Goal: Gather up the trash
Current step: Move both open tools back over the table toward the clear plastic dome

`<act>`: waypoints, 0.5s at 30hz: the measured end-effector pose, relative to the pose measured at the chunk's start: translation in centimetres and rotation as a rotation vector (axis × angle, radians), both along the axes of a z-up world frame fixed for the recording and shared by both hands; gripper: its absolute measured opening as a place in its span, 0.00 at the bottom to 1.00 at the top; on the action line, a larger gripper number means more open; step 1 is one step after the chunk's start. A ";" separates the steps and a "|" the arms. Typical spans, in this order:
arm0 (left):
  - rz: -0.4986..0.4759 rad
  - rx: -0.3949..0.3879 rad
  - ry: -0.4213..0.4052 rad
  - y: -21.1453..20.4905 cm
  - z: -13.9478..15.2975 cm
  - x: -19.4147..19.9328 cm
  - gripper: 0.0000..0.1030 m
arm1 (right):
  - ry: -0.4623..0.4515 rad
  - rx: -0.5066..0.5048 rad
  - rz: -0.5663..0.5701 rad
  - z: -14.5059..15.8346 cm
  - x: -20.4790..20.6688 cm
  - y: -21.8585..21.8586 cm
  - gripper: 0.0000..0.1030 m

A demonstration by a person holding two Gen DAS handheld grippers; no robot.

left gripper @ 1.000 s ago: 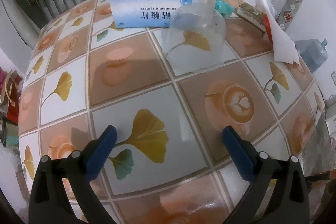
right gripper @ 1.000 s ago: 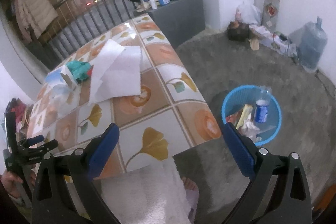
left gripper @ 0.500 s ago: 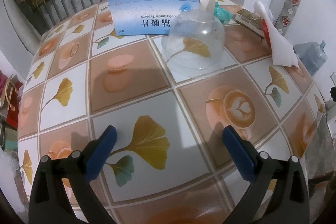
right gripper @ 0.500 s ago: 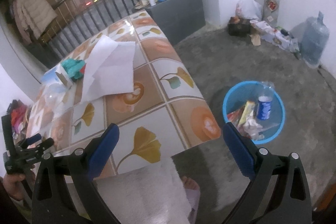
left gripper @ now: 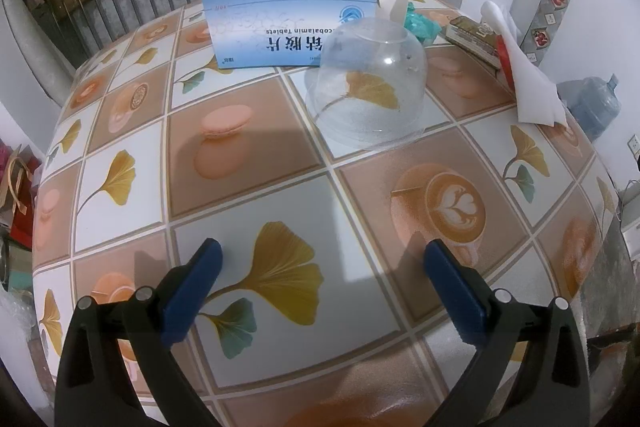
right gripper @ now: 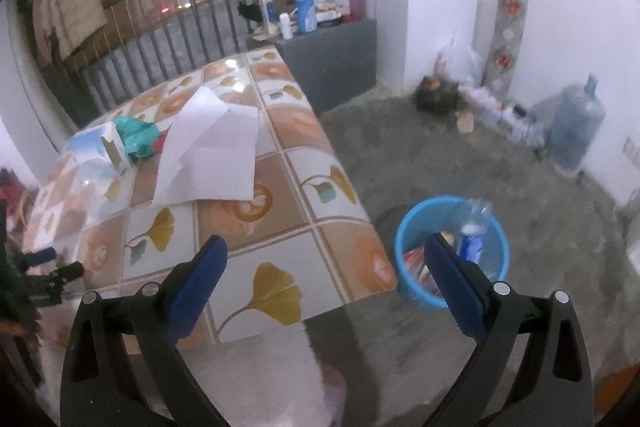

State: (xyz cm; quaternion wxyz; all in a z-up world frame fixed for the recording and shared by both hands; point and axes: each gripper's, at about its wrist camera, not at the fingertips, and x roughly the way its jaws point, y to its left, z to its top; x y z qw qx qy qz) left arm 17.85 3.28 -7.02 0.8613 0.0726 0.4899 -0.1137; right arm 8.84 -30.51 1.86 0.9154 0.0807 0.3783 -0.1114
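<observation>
While the tiled bench point(left gripper: 256, 163) carries a blue tablet box point(left gripper: 280, 27), white paper point(right gripper: 212, 151) and an upturned clear plastic bowl point(left gripper: 368, 83), the blue bin point(right gripper: 452, 251) sits on the floor; left tool point(left gripper: 320, 279) and right tool point(right gripper: 324, 275) both spread, empty.

Clear plastic dome lid point(left gripper: 366, 83) upside-up on patterned tiled table point(left gripper: 248, 195), toward far edge, rim flat on surface. Long blue-and-white tablet box point(left gripper: 280, 27) directly behind it, standing lengthwise along far edge, near or touching; contact unclear. Crumpled teal plastic bag point(left gripper: 418, 25) off box's right end, behind lid. Brown flat carton point(left gripper: 472, 37) right of bag. White paper sheets point(right gripper: 212, 151) over table's right side, partly covering carton. Round blue plastic bin point(right gripper: 452, 251) on floor beyond table's near right corner, bottle and wrappers inside. Large water jug point(right gripper: 574, 131) on floor by wall, well apart from bin.
</observation>
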 end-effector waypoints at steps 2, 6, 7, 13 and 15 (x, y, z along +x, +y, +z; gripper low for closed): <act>0.000 0.001 0.004 0.0 0.0 -0.1 0.96 | -0.008 -0.044 0.007 0.2 -0.2 0.1 0.92; -0.008 -0.003 -0.002 0.1 -0.1 -0.2 0.96 | -0.003 -0.051 0.046 0.2 -0.5 -0.4 0.92; -0.012 -0.006 -0.006 0.1 -0.1 -0.3 0.96 | -0.008 -0.030 0.051 0.3 -0.6 -0.6 0.92; 0.015 -0.167 -0.039 2.1 0.8 -1.0 0.96 | -0.075 0.106 0.040 1.0 -1.1 -2.3 0.92; 0.007 -0.189 -0.076 2.4 1.4 -1.3 0.96 | -0.069 0.127 0.038 1.2 -0.6 -2.3 0.92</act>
